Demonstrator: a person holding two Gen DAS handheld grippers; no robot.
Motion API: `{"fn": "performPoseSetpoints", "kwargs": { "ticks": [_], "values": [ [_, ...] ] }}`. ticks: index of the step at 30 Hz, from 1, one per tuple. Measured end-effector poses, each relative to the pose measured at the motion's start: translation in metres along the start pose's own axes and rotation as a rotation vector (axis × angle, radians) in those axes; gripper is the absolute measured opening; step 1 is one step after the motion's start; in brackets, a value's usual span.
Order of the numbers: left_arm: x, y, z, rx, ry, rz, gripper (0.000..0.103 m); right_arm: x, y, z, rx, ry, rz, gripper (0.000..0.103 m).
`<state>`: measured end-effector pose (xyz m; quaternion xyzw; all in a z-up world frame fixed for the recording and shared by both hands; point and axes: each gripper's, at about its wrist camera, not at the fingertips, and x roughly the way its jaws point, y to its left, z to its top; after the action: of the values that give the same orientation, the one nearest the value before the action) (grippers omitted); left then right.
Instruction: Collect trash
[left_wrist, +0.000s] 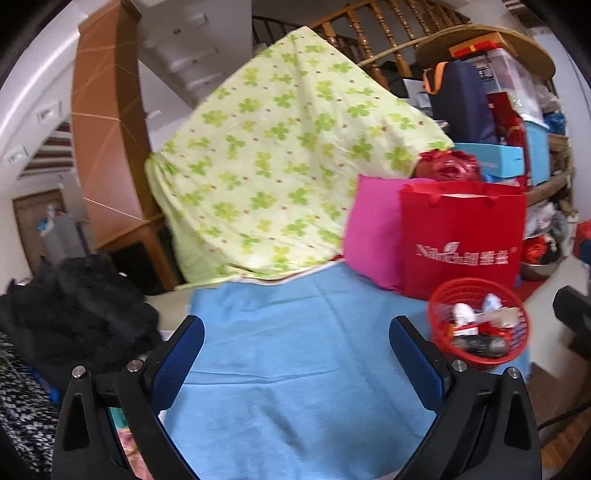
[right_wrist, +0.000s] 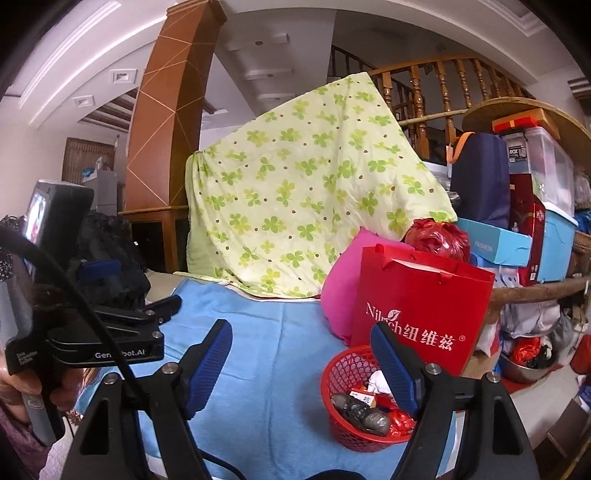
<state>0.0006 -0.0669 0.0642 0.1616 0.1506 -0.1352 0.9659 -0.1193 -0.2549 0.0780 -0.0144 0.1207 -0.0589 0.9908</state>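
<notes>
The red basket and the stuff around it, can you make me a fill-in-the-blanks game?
1. The red basket sits on a ____ cloth.
2. Behind the basket stands a ____ paper bag.
3. The big sheet has green ____ printed on it.
4. Both grippers' jaws hold ____.

Missing words: blue; red; clovers; nothing

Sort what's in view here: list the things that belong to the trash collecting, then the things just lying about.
Job:
red mesh basket with wrappers and scraps inside
left gripper, open, empty
right gripper, open, empty

Lying about:
red paper bag
pink cushion
clover-print sheet
blue cloth
black fluffy garment
</notes>
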Motion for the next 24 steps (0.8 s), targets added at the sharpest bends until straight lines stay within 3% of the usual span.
{"fn": "performPoseSetpoints", "kwargs": {
  "ticks": [12, 24],
  "values": [
    [0.0, 0.023, -0.018, -0.048, 0.022, 0.023, 0.1, 0.017, 0.019, -0.002, -0.016, 0.047, -0.004, 0.08],
    [0.006, 0.021, -0.025, -0.035, 0.047, 0.008, 0.1, 0.037, 0.0, -0.009, 0.065, 0.134, -0.046, 0.08]
  ]
}}
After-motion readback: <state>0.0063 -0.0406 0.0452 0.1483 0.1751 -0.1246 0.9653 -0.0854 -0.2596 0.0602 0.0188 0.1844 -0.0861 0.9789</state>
